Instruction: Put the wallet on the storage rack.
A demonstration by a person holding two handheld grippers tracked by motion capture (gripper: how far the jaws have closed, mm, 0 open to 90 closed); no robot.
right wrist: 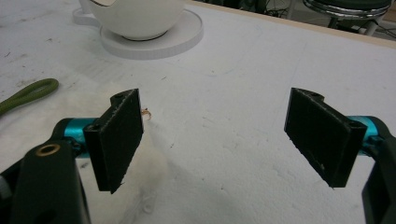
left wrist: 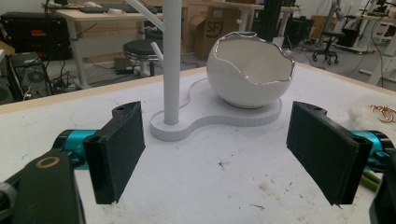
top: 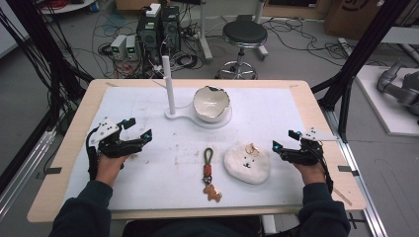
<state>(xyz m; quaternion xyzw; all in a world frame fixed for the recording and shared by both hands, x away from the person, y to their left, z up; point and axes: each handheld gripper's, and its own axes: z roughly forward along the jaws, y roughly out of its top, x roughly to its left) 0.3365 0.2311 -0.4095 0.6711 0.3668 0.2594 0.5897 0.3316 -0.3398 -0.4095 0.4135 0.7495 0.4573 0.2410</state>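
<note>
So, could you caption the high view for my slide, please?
Both open grippers, left and right, flank keychain and plush.

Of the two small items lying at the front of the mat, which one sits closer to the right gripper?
The white fluffy bear-face pouch; it lies just beside the right gripper, while the keychain lies mid-table.

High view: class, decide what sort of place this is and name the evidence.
Probably a lab or workshop set up for recording: computer towers amid floor cables, a black frame post beside the table, and a stool.
</note>
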